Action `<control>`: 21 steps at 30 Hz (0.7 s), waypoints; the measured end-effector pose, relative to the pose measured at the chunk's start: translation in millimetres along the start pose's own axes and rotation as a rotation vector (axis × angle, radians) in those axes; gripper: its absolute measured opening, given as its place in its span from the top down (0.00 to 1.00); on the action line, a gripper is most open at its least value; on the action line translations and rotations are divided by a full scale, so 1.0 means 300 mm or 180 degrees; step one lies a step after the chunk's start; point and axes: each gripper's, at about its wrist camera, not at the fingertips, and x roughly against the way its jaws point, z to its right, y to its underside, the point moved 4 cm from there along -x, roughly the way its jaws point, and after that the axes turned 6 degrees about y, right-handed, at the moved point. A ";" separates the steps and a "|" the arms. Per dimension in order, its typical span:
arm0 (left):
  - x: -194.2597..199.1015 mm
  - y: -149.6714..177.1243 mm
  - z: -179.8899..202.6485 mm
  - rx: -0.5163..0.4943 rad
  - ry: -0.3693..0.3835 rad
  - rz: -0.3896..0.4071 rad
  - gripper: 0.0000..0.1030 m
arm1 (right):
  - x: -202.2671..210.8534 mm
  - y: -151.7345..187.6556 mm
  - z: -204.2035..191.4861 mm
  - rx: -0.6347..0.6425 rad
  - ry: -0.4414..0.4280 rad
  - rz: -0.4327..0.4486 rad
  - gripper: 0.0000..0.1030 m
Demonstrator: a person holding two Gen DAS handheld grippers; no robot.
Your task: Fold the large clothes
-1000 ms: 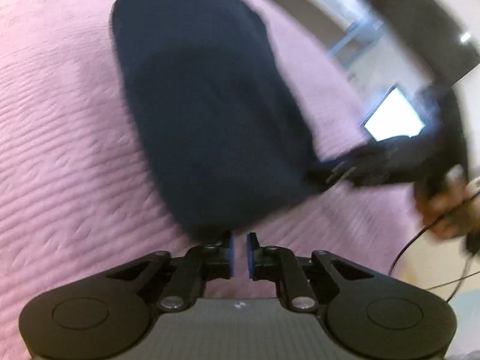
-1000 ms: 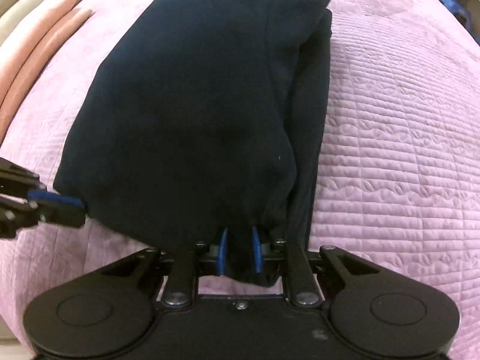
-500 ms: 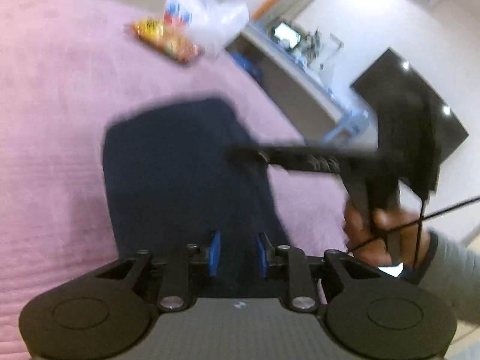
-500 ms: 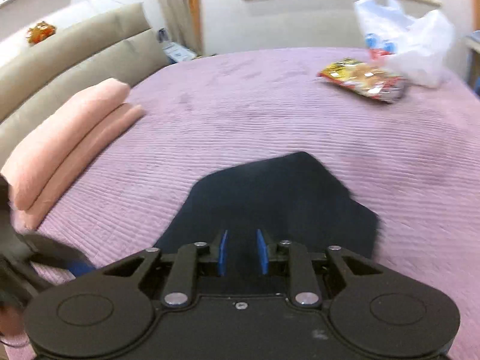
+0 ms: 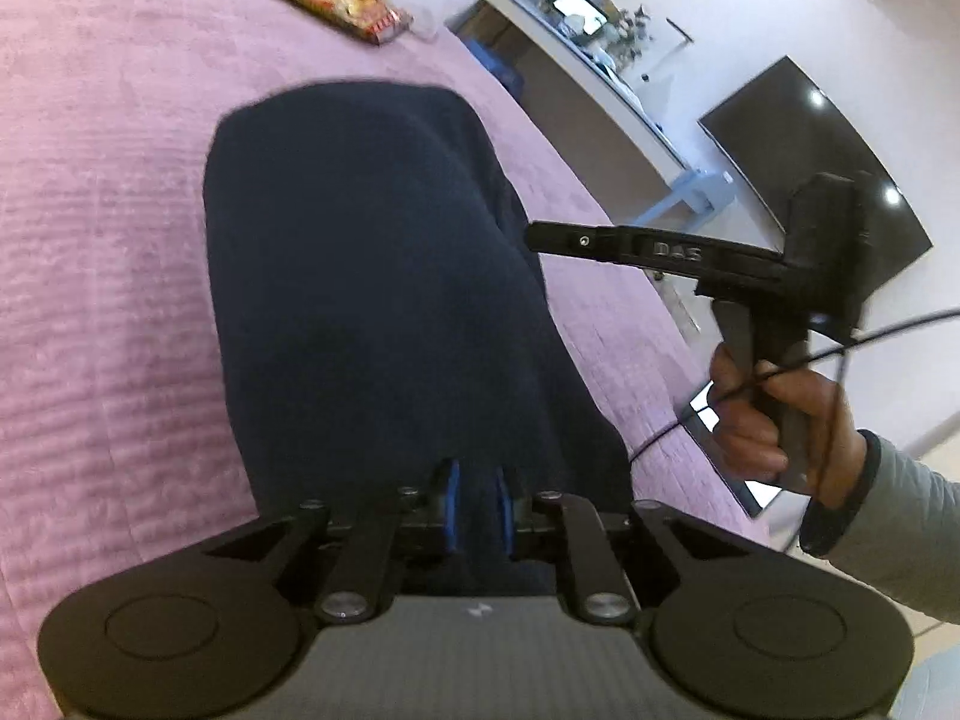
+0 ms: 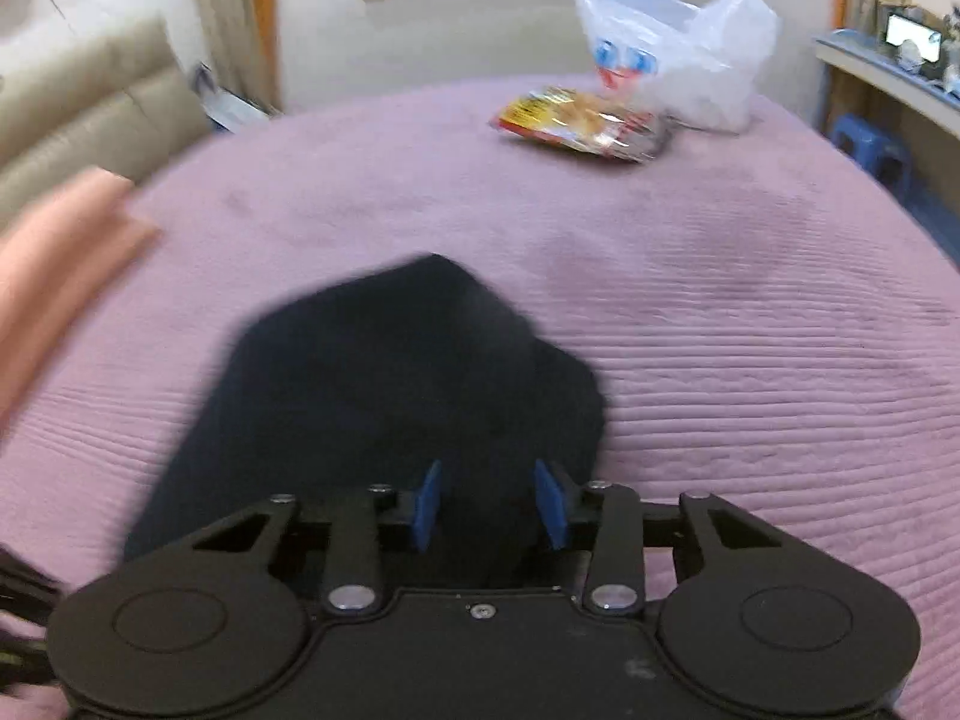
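A dark navy garment (image 5: 372,276) lies folded on the pink quilted bed (image 5: 96,240); it also shows in the right wrist view (image 6: 384,384). My left gripper (image 5: 477,501) is at its near edge, blue pads a little apart with dark cloth between them. My right gripper (image 6: 489,504) is open over the garment's near edge, pads wide apart. In the left wrist view the right gripper (image 5: 534,237) reaches in from the right beside the garment, held by a hand (image 5: 774,420).
A snack packet (image 6: 582,126) and a white plastic bag (image 6: 672,60) lie at the far side of the bed. Pink folded cloth (image 6: 54,240) lies at the left by a beige headboard. A shelf and a dark TV (image 5: 816,180) stand to the right.
Both grippers lifted the garment's near edge and carried it forward over itself, so it now lies shorter. The right gripper has opened and let the cloth go.
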 end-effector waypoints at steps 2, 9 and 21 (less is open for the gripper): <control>0.012 0.022 -0.002 0.0058 0.0034 -0.0029 0.85 | 0.005 0.062 -0.056 0.0216 -0.0069 -0.0172 0.78; 0.044 0.098 -0.045 0.0367 0.0244 -0.0075 0.86 | 0.048 0.259 0.015 -0.0025 0.0087 -0.0613 0.79; 0.127 0.023 0.041 0.0291 -0.0029 0.0267 0.28 | 0.206 0.248 0.104 -0.0575 -0.0020 -0.0593 0.25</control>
